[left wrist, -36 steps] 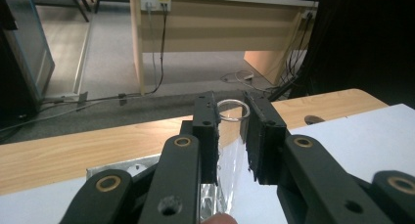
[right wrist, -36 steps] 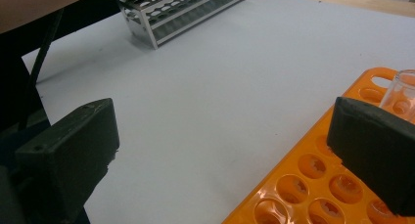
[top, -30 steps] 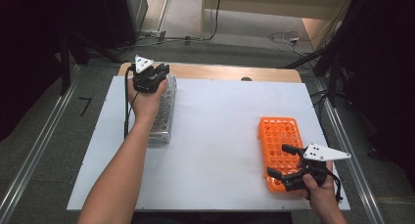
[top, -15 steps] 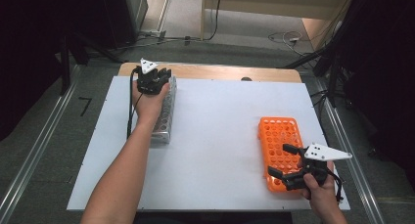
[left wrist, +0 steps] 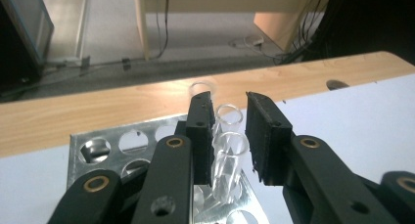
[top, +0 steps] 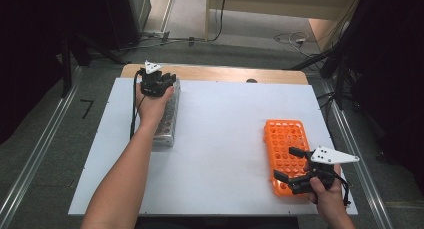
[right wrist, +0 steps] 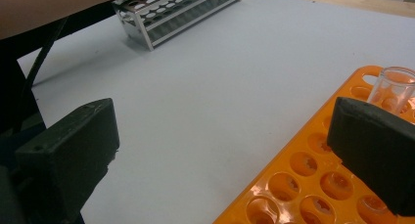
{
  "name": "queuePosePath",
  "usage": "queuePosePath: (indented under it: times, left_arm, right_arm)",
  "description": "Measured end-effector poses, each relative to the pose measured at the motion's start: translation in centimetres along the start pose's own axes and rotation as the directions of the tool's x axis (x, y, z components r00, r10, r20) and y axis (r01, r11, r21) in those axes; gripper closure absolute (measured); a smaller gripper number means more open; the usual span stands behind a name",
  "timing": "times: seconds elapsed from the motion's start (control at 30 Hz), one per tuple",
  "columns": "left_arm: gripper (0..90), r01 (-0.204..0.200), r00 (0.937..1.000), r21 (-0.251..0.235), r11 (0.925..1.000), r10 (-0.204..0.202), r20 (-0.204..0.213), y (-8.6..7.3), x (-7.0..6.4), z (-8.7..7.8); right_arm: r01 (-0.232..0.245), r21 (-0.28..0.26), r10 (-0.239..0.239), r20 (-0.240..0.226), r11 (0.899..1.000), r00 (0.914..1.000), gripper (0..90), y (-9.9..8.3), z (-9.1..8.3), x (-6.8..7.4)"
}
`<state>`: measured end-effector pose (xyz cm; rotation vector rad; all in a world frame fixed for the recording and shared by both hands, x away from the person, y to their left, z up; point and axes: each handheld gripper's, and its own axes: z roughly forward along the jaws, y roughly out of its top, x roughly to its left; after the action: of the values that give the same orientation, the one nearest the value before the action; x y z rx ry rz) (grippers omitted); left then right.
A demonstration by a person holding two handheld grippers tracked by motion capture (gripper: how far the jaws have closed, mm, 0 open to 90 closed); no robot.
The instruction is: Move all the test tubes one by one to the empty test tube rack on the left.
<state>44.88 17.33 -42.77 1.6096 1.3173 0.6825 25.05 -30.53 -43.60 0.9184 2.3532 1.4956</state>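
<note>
While the left gripper (left wrist: 227, 136) holds its jaws slightly apart around a clear glass test tube (left wrist: 226, 165) in the far end of the shiny metal rack (top: 167, 116) at the far left of the white tabletop (top: 220, 139), nothing is gripped yet. Near right, the right gripper (top: 292, 171) waits wide open over the orange plastic rack (top: 282, 139), where one clear tube (right wrist: 394, 89) already stands. Several transfers probably remain. I can read no writing.

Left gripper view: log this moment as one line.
left gripper open, fingers astride clear tube | metal rack | right gripper open over orange rack
</note>
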Motion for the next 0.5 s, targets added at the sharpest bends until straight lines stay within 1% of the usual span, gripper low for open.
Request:
queuePosePath:
  times: [0.07,0.1,0.2,0.23,0.3,0.4,0.43,0.5]
  left_arm:
    - [69.3,-0.011,0.9999,0.02,0.9997,0.011,-0.001,0.2,-0.1,0.1]
    - [69.2,-0.018,0.9998,0.017,0.9997,0.018,0.001,0.2,-0.1,0.1]
    - [65.1,-0.011,0.9999,0.025,0.9996,0.01,0.01,0.3,-0.2,0.0]
    - [62.8,-0.013,0.9999,0.029,0.9995,0.012,0.003,0.3,-0.2,0.0]
    - [54.2,-0.009,0.9999,0.032,0.9995,0.009,-0.009,0.3,-0.2,-0.1]
    - [43.9,0.011,0.9999,0.026,0.9996,-0.011,-0.002,0.6,-0.2,-0.6]
    - [38.6,0.018,0.9998,0.026,0.9995,-0.018,0.009,0.7,-0.3,-0.8]
    - [28.5,0.011,0.9999,0.023,0.9997,-0.011,0.012,0.8,-0.5,-1.3]
  right_arm:
    - [0.001,0.0,-0.001,0.001,1.0,1.0,0.0,0.0,0.0,0.0]
    - [-0.001,-0.001,0.001,0.0,1.0,1.0,0.0,0.0,0.0,0.0]
    - [0.002,-0.004,-0.002,0.002,1.0,1.0,0.0,0.0,-0.1,-0.1]
    - [0.003,-0.006,-0.003,0.002,1.0,1.0,0.0,0.0,-0.1,-0.1]
    - [0.0,-0.006,0.0,0.006,1.0,1.0,0.0,0.0,-0.2,-0.2]
    - [-0.004,-0.01,0.004,0.01,1.0,0.9999,0.0,0.0,-0.4,-0.4]
    - [-0.004,-0.011,0.004,0.01,1.0,0.9999,0.0,0.0,-0.4,-0.4]
    - [-0.006,-0.012,0.006,0.015,1.0,0.9999,0.0,0.1,-0.6,-0.6]
